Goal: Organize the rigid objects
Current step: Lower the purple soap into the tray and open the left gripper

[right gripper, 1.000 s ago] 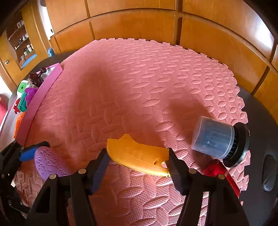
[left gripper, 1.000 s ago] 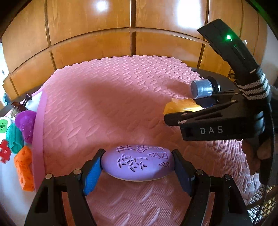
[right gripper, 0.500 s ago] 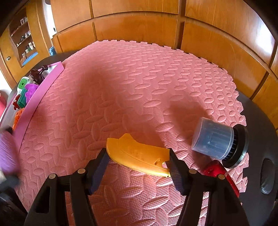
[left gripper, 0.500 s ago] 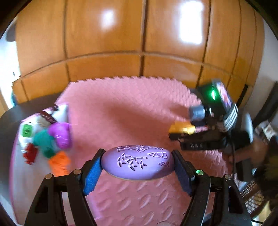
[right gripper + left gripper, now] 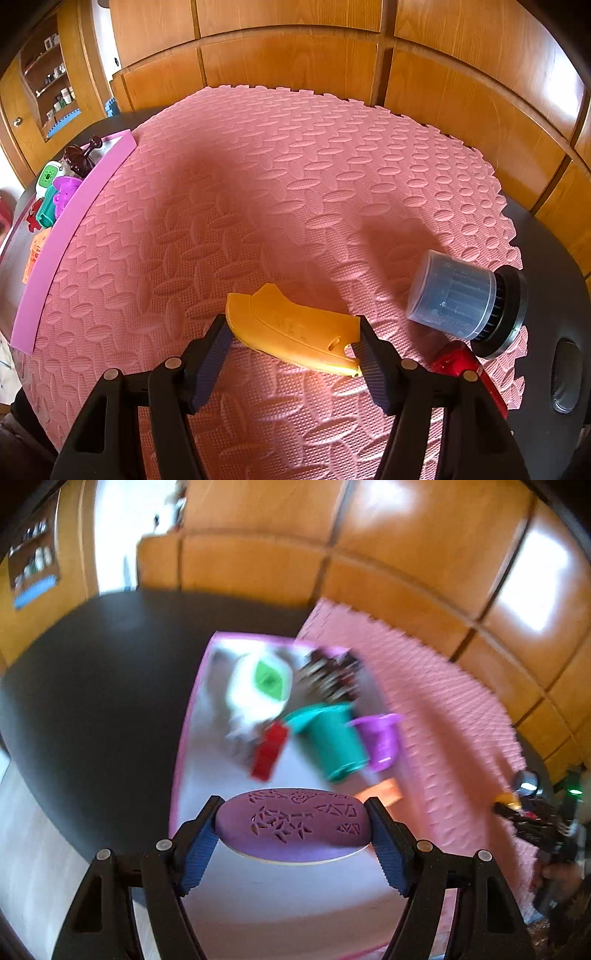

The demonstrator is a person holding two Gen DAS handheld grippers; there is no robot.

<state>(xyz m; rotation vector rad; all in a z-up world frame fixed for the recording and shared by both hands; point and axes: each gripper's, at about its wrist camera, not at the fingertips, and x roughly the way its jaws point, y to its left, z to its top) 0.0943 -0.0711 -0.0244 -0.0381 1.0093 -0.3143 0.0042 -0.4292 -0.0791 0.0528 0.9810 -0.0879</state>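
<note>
Left wrist view: the left gripper (image 5: 293, 825) clamps a smooth purple oval disc (image 5: 293, 821) with cut-out patterns above the pink-rimmed tray (image 5: 192, 716), blurred toys beyond. Right wrist view: the right gripper (image 5: 291, 332) pinches a curved orange plastic piece (image 5: 295, 328) over the embossed pink foam mat (image 5: 258, 184), beside a ribbed translucent cylinder (image 5: 452, 299).

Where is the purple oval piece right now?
Left wrist view: the purple oval piece is clamped in the left gripper, above the near end of the pink-rimmed tray, near its toys.
</note>
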